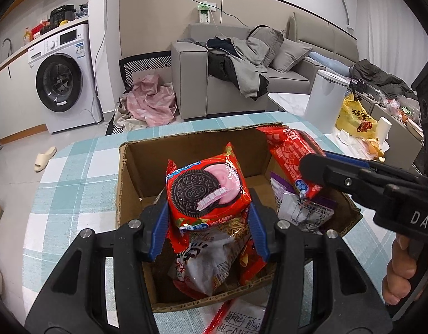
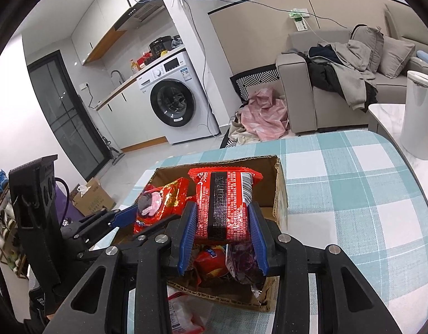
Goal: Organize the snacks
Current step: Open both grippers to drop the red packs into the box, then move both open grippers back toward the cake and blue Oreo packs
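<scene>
Left wrist view: left tool [image 1: 209, 217] grips an Oreo pack [image 1: 207, 192] above the cardboard box [image 1: 130, 172]; right tool [image 2: 222, 228] clamps a red snack pack [image 2: 223, 203] alongside.

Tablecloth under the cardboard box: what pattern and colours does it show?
The tablecloth is a teal-and-white check, clearest in the right wrist view.

Pretty lived-in room: white washing machine [image 2: 173, 103] tucked under a kitchen counter [image 2: 125, 86], grey sofa [image 1: 241, 83] buried in clothes, pale tiled floor [image 1: 74, 139], dark glass door [image 2: 63, 111], ceiling light on.
</scene>
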Available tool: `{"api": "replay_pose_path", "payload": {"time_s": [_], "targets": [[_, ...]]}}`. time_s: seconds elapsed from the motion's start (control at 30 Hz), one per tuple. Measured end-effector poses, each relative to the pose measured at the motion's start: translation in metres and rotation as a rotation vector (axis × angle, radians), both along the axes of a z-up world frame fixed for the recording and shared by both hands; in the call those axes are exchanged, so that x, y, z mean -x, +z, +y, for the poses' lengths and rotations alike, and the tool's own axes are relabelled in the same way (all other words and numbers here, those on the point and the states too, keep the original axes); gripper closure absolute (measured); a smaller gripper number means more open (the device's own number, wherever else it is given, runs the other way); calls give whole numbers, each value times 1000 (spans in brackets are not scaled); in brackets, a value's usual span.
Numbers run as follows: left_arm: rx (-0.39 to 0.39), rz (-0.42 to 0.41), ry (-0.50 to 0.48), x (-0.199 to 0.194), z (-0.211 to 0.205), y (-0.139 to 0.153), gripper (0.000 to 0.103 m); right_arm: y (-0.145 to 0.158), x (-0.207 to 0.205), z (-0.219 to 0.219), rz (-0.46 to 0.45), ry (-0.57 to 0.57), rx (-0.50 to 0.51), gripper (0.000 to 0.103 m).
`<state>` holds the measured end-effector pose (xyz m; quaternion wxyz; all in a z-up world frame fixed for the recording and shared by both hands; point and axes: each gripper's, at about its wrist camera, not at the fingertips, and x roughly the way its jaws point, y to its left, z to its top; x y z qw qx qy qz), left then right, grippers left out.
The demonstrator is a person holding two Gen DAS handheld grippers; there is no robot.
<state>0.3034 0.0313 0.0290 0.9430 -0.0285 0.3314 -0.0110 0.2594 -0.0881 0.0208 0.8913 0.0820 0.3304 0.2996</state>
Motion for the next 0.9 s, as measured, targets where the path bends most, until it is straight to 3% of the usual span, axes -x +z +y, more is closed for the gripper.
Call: {"api": "replay_pose_path", "payload": {"time_s": [0.23,0.3,0.4,0.47,0.5,0.57,0.67,0.7,0.9], "targets": [[6,4,-5,0,0,-4,54,-2,-1,5,5,-4,9,65],[8,3,-5,3,0,-2,52,0,2,3,-1,-4,-9,61],[6,0,6,9,3,1,39,6,7,-1,-17,-12,-17,48],[5,-14,10,17,4,6,24,10,12,-4,-27,-16,-19,22],[2,-23,15,21,5,8,18,11,14,-6,-32,-14,-24,18],[-6,-37,24,30,6,13,17,14,21,-9,-44,-4,-37,9],[2,-37,26,44,8,19,8,16,30,-12,-47,6,-25,3],[6,-47,29,50,9,21,0,17,34,-13,-51,9,-12,2],[26,-76,42,87,15,32,1,18,58,-15,-67,32,67,1]]}}
